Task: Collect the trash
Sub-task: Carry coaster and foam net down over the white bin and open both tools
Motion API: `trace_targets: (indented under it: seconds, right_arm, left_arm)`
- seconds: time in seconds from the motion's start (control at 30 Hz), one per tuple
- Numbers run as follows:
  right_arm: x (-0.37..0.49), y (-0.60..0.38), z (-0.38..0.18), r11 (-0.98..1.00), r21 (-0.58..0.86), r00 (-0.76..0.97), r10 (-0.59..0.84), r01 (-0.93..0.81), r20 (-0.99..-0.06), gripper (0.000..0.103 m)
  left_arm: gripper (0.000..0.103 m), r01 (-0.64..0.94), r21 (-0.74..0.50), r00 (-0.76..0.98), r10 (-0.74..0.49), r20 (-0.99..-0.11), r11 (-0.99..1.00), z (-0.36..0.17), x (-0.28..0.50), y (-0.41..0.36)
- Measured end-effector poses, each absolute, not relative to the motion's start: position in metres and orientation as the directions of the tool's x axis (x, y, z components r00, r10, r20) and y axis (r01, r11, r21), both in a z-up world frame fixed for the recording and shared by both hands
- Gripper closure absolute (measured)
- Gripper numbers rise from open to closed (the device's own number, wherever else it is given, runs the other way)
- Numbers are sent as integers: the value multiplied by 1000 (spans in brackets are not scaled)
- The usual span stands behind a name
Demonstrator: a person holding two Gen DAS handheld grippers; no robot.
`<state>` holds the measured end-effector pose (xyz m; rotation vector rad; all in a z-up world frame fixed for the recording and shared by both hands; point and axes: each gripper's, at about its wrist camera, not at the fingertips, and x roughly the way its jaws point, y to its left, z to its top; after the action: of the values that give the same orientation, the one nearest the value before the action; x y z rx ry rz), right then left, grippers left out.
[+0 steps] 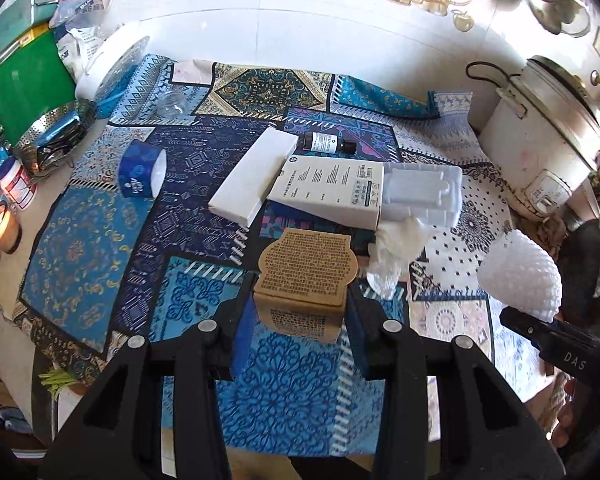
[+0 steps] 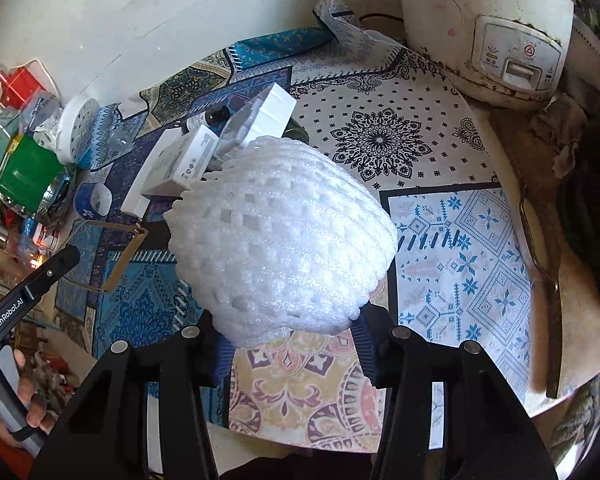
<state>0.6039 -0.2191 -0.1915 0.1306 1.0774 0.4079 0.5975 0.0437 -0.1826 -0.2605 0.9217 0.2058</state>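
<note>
My left gripper (image 1: 300,308) is shut on a small brown cardboard box (image 1: 306,280) with printed text, held above the patterned tablecloth (image 1: 100,256). My right gripper (image 2: 290,332) is shut on a white foam fruit net (image 2: 280,240), which also shows in the left wrist view (image 1: 520,276). On the cloth lie a long white box (image 1: 256,174), a white printed carton (image 1: 332,190), a white foam tray (image 1: 422,192), a crumpled tissue (image 1: 396,246), a dark small bottle (image 1: 326,143) and a blue paper cup (image 1: 142,170) on its side.
A white rice cooker (image 1: 540,140) stands at the right. A green box (image 1: 24,92), a steel steamer basket (image 1: 52,140), jars and a lit candle (image 1: 0,224) crowd the left edge. A clear glass jar (image 1: 170,102) lies at the back. A metal spoon (image 2: 548,280) lies right.
</note>
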Motion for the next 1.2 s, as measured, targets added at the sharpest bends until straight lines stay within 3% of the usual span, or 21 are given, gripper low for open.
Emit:
trace_targets:
  seconds: [0.67, 0.93, 1.2]
  right_arm:
    - [424, -147, -201, 936, 291, 476, 352, -200, -806, 57]
    - [385, -138, -231, 947, 262, 436, 319, -187, -841, 57]
    - [378, -144, -293, 952, 245, 338, 295, -183, -894, 57]
  left_arm:
    - [63, -117, -134, 621, -33, -784, 984, -178, 394, 77]
    - [63, -76, -143, 533, -81, -842, 987, -222, 360, 66]
    - [63, -95, -163, 412, -110, -905, 982, -301, 353, 48]
